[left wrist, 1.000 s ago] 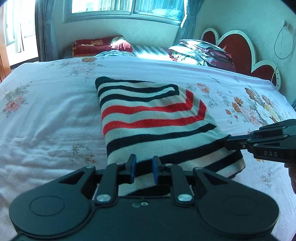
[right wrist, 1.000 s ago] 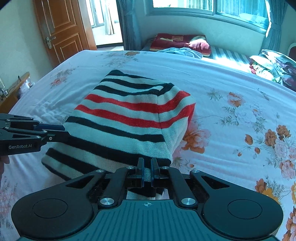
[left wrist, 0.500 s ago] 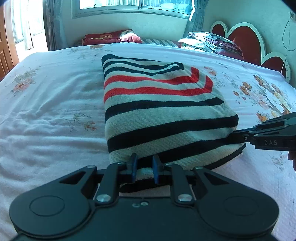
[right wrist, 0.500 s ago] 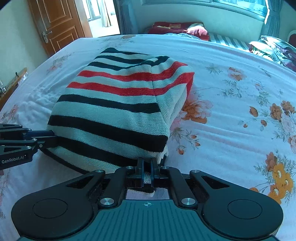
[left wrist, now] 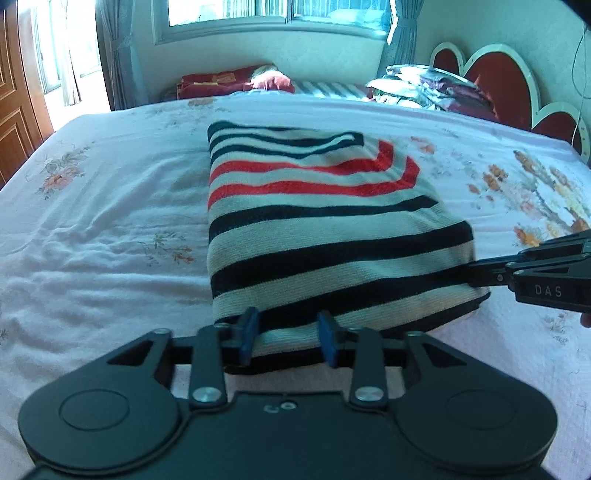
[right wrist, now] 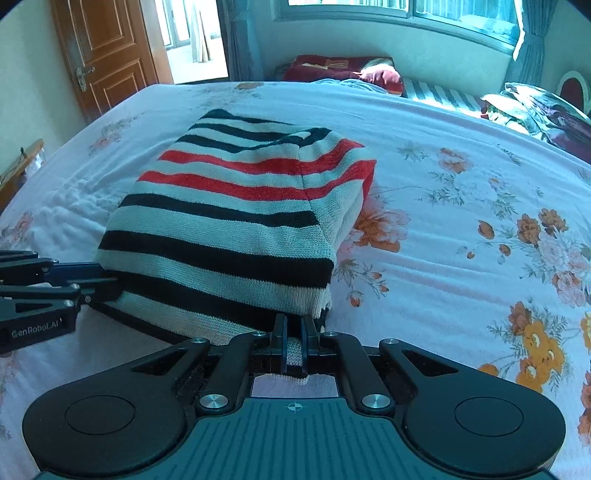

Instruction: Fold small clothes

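Since half a second ago the left gripper [left wrist: 289,338] has spread its blue pads [left wrist: 248,334] apart, so the near hem of the striped sweater [left wrist: 317,229] now lies loose between them rather than pinched; the sweater itself has hardly shifted; it sits folded into a thick oblong on the floral bedsheet [left wrist: 103,229], its black, cream and red bands running crosswise, its far end toward the window [left wrist: 258,14]; in the right wrist view the right gripper [right wrist: 293,341] is clamped tight on the sweater's [right wrist: 236,229] near corner, a tongue of cream knit squeezed between the narrow fingers; that same gripper shows from the side at the sweater's right edge in the left view, its tip against the knit; the left gripper likewise reaches in at the sweater's left edge in the right view [right wrist: 92,284]; beyond the sweater, under the window, lie a dark red cushion [left wrist: 229,79] and a heap of bedding [left wrist: 428,86]; a wooden door [right wrist: 107,55] stands off to the sweater's left.
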`<state>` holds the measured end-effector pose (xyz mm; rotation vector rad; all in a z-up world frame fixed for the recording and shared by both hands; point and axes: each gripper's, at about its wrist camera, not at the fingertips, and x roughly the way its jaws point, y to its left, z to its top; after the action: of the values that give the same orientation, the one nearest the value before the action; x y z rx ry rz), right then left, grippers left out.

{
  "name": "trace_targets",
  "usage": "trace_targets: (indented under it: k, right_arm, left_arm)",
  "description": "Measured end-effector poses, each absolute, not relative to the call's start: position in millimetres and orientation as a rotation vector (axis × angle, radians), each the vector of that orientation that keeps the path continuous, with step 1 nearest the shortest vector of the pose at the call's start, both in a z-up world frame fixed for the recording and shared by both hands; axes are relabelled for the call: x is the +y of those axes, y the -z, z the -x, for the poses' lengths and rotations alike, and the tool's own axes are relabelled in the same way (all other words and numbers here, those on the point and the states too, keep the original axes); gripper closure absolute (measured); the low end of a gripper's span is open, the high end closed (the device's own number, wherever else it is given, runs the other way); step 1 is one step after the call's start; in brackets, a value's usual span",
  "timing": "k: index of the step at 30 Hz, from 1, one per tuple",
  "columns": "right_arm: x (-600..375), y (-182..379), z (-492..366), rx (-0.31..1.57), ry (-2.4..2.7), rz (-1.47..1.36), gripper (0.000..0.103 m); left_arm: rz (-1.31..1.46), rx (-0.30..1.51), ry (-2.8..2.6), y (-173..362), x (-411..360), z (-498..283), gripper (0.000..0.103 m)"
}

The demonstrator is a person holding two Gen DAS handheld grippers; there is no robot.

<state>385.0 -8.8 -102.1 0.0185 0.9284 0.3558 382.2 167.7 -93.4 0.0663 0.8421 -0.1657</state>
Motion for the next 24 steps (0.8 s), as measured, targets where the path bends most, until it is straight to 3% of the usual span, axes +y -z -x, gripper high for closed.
trace_targets:
  k: [1, 2, 4, 24]
  right_arm:
    - [-12.2, 97.9, -378.8, 0.924, -0.338, -0.029, 0.056]
    - [-15.0, 93.7, -372.1, 0.907, -0.316, -0.030, 0.000]
    - [-22.6, 86.1, -355.1, 0.827, -0.276, -0.028, 0.000]
    - [-73.6, 15.2, -232.3, 0.755, -0.244, -0.130, 0.000]
  left_arm:
    - [-0.072, 0.796, 0.140, 88.6, 165.6, -372.7, 0.016]
    - [-0.098, 0.736, 0.107, 82.9, 161.3, -360.7, 0.001]
    - [-0.129, 0.720, 0.098, 77.9, 155.3, -348.5, 0.002]
    - [0.038, 0.680, 0.047, 12.1, 132.8, -227.7, 0.000]
